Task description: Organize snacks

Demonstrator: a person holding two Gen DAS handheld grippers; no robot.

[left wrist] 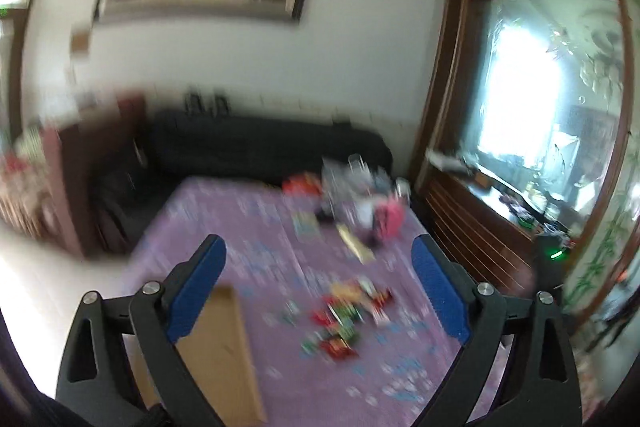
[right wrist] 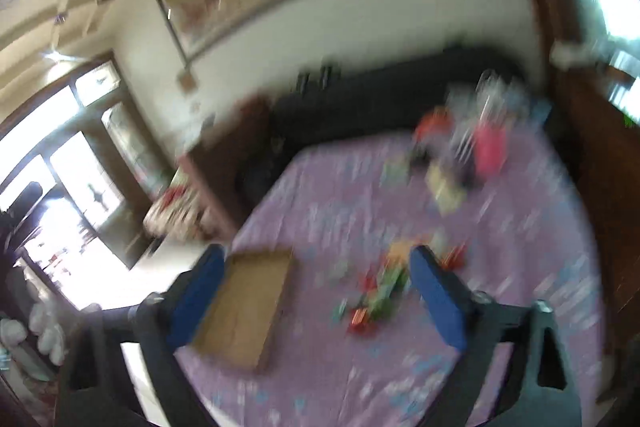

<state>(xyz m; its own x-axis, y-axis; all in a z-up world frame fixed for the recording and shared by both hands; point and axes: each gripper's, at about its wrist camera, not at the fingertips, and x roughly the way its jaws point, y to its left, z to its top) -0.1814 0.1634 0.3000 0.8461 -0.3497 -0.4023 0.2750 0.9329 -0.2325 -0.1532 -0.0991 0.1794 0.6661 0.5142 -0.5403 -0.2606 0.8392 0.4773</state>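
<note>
Both views are blurred by motion. A pile of small colourful snack packets (left wrist: 344,319) lies on the purple tablecloth (left wrist: 240,227); it also shows in the right wrist view (right wrist: 380,291). A shallow brown cardboard box (left wrist: 220,351) sits to the left of the pile, also in the right wrist view (right wrist: 248,307). My left gripper (left wrist: 318,267) is open and empty, held above the table. My right gripper (right wrist: 316,271) is open and empty, above the box and the pile.
Cluttered items, among them a pink object (left wrist: 390,221) and clear containers (left wrist: 352,175), stand at the table's far right. A black sofa (left wrist: 260,147) lies behind the table. A wooden cabinet (left wrist: 480,223) stands at the right.
</note>
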